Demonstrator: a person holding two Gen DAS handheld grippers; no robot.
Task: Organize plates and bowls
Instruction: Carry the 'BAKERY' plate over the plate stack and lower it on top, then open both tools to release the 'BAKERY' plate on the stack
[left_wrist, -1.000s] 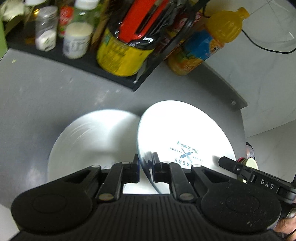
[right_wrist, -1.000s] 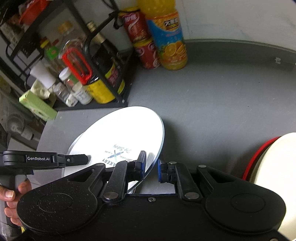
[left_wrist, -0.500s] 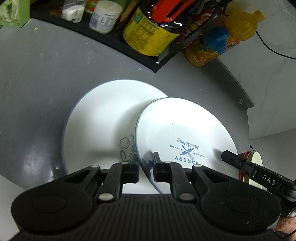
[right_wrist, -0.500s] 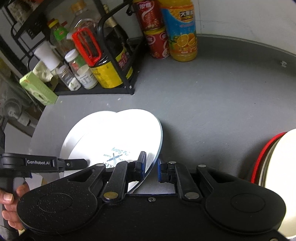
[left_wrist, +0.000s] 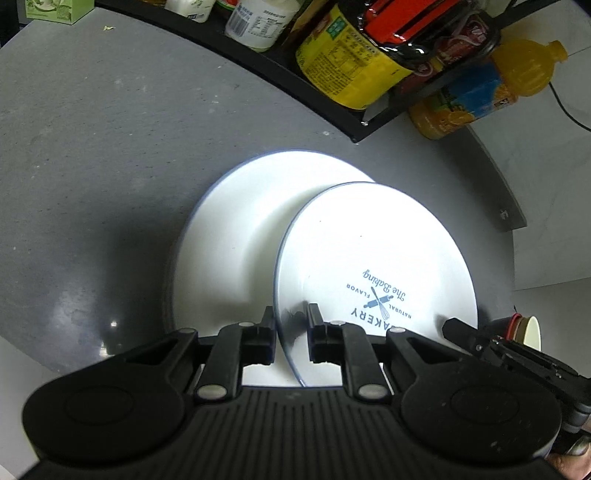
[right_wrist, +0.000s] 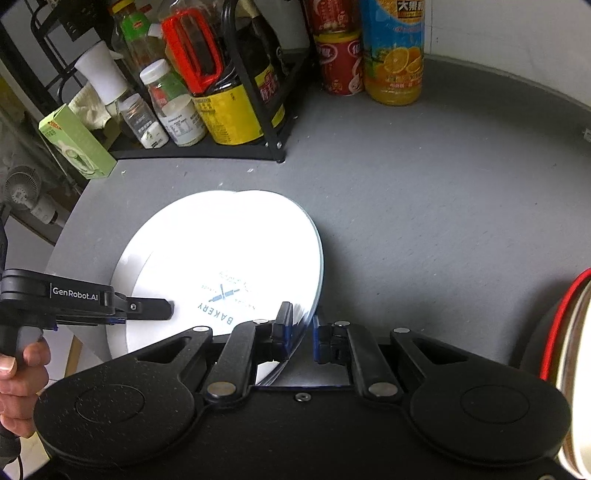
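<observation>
The left wrist camera is sitting just behind the left claw (left_wrist: 291, 328), looking forward and steeply down onto the grey counter (left_wrist: 110, 155), close to the stacked white plates (left_wrist: 373, 258), with the black rack (left_wrist: 332, 107) along the far edge. The right wrist camera is riding behind the right claw (right_wrist: 301, 330), facing the same rack (right_wrist: 273, 147) from the opposite side of the plates (right_wrist: 229, 251). Both views are sharing the plates, the rack, and the orange juice bottle (left_wrist: 480, 92) (right_wrist: 399, 55). Each camera is also catching the other claw at its frame edge.
</observation>
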